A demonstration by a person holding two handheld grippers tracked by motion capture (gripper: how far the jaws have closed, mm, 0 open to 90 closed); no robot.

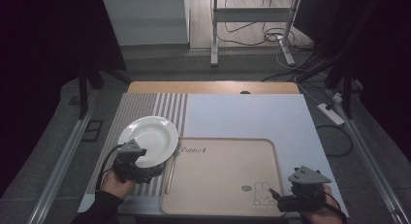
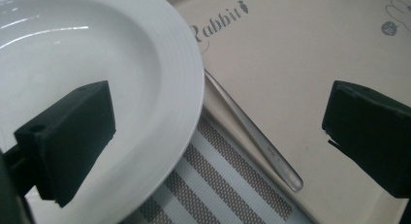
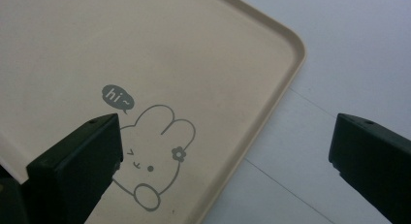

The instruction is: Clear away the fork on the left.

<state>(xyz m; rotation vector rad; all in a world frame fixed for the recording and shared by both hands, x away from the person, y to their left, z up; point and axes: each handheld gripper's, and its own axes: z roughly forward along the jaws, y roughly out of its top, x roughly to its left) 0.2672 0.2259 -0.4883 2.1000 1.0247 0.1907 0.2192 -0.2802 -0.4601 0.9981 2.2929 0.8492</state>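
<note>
The left gripper (image 1: 145, 167), jaws apart, is over the near rim of the white plate (image 1: 150, 136), hiding that rim; the plate lies on the striped mat (image 1: 145, 105), touching the tray (image 1: 218, 204). The right gripper (image 1: 281, 197), jaws also apart, is at the tray's near right corner, beside the rabbit drawing (image 1: 261, 194).

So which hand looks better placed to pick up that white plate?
The left. Its tool is open, with one jaw over the plate rim and the other out over the tray. The right tool is far off, at the tray's rabbit corner.
</note>
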